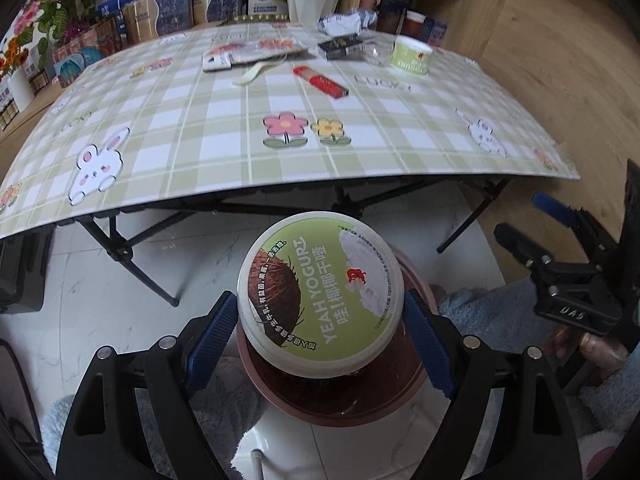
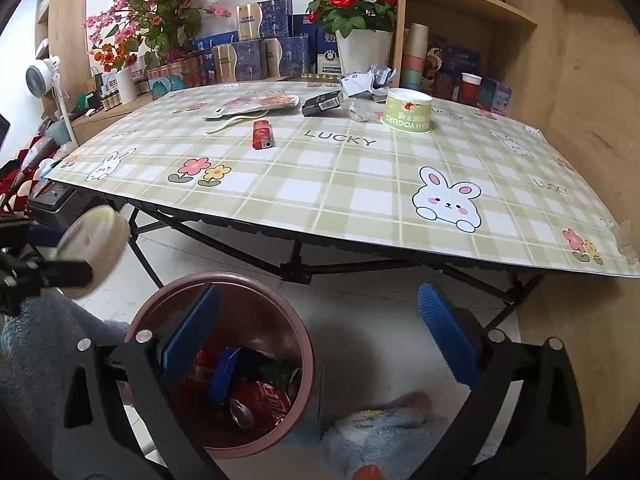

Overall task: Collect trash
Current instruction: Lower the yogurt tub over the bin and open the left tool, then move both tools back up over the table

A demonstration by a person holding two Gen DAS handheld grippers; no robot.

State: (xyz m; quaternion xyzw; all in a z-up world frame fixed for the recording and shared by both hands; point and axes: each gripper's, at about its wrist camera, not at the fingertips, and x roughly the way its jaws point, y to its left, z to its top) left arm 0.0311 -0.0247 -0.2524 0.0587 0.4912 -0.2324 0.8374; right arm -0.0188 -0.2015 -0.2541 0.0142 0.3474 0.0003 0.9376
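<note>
One yogurt lid [image 1: 320,296] between left fingers [image 1: 210,338], one bin [image 2: 224,364] below.

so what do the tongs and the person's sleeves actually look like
Both tongs, left tongs and right tongs, are matte black plastic frames with silver round bolts and ribbed blue pads on the fingers. The right one carries faint "UAS" lettering on its body in the left wrist view. The sleeves are fluffy pale blue fleece. No cables show.

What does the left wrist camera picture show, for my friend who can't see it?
The left gripper holds a round yogurt tub between its blue jaws, right above a brown trash bin on the floor. Behind is a green checked table with bunny and flower prints and more trash on it.
</note>
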